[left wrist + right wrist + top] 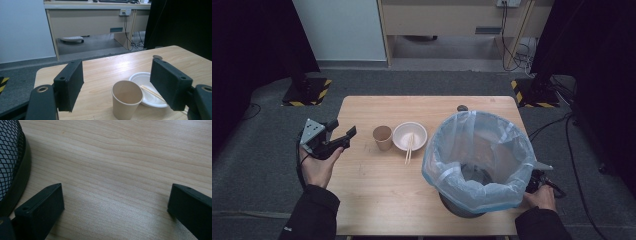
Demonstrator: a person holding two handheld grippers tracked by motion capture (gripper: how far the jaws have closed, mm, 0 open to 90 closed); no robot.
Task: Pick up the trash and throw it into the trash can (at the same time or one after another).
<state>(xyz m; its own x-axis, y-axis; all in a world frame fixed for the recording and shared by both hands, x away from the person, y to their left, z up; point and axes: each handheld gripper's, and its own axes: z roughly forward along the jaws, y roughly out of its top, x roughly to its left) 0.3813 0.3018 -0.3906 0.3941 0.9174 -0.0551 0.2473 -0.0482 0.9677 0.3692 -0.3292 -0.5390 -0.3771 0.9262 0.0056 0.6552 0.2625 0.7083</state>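
Just ahead of left hand-held gripper (117,82) (jaws apart): paper cup (126,102)

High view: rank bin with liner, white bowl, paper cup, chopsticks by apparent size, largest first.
1. Bin with blue liner, by far the largest.
2. White bowl.
3. Paper cup, narrower than the bowl.
4. Chopsticks: about as long as the bowl is wide, but far thinner, so least area.
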